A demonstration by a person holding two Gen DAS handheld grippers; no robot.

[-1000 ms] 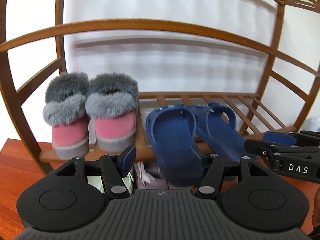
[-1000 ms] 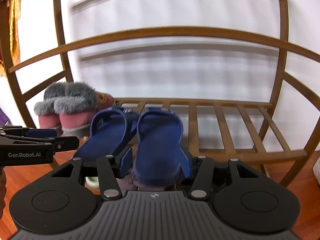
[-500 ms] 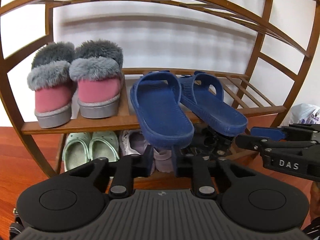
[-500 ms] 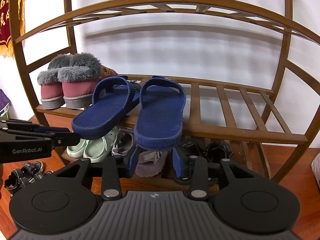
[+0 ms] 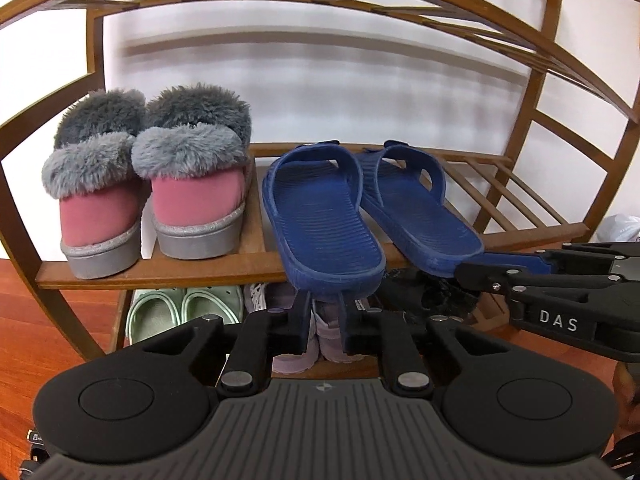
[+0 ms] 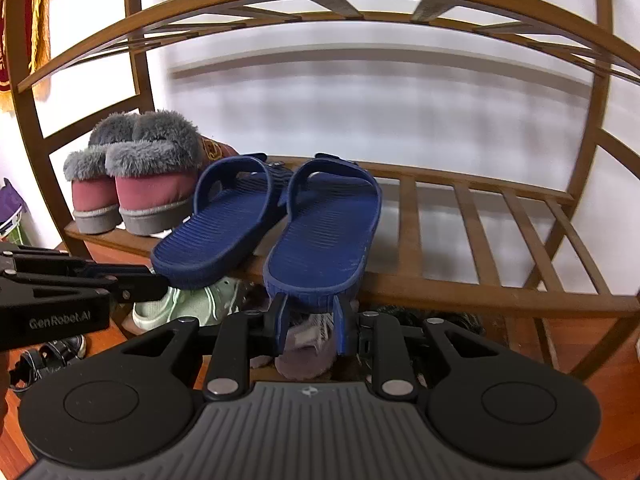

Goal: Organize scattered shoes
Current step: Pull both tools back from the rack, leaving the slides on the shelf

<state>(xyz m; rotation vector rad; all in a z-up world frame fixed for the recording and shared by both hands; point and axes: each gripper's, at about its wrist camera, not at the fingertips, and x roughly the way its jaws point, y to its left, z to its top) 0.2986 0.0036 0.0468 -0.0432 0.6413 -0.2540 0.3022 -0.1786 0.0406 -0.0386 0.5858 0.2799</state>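
Wooden rack (image 5: 256, 258), blue slides (image 5: 324, 216) toes inward (heels overhanging)

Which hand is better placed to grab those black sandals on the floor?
Left, probably: the black sandals appear just beneath the left gripper, well aside from the right gripper.

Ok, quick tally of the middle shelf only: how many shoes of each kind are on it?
Pink fur-trimmed slippers: 2
Blue slide sandals: 2
Total: 4 shoes on the middle shelf, each pair side by side, heels outward.
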